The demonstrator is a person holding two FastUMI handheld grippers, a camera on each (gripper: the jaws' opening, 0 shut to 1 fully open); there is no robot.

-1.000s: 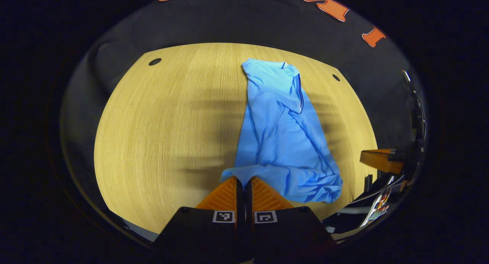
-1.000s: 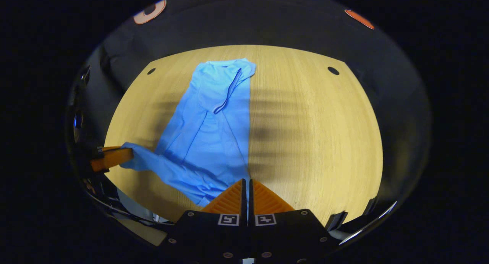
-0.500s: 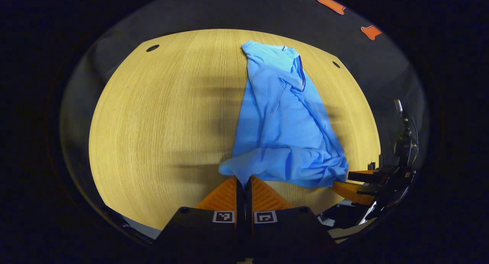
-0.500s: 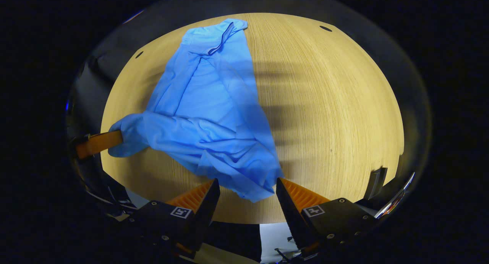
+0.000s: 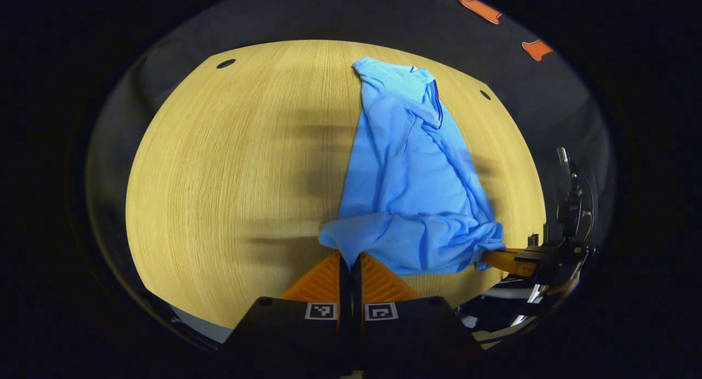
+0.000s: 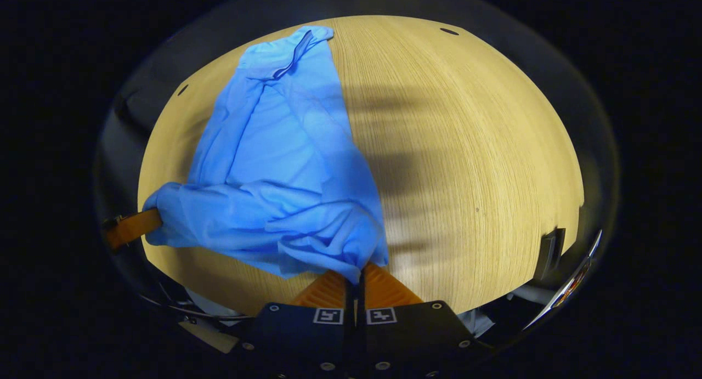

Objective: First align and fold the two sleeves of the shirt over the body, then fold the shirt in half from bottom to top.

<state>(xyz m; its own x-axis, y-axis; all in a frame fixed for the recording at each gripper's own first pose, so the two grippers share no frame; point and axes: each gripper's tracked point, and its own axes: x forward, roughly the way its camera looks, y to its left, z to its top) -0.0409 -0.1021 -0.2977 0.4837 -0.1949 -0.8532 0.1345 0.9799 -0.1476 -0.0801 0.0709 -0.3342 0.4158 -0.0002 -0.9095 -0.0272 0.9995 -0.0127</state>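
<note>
On the pale wooden round table [image 5: 219,176] the light blue cotton shirt [image 5: 408,170] lies lengthwise, its near hem corners pinched by the closed left gripper [image 5: 349,258] and right gripper [image 6: 356,272], so both should lift evenly, keeping the hem taut.

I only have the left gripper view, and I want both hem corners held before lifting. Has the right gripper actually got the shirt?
Observer: Yes. In the right gripper view, the right gripper has its fingers together, with a bunch of the shirt hem pinched between them.
Operator: Is the edge on that side straight?
Observer: Fairly. It runs from the collar down toward those fingers, beside bare table.
Operator: How does my grip look from outside?
Observer: The left gripper shows with the other hem corner bunched over its tip.
</note>
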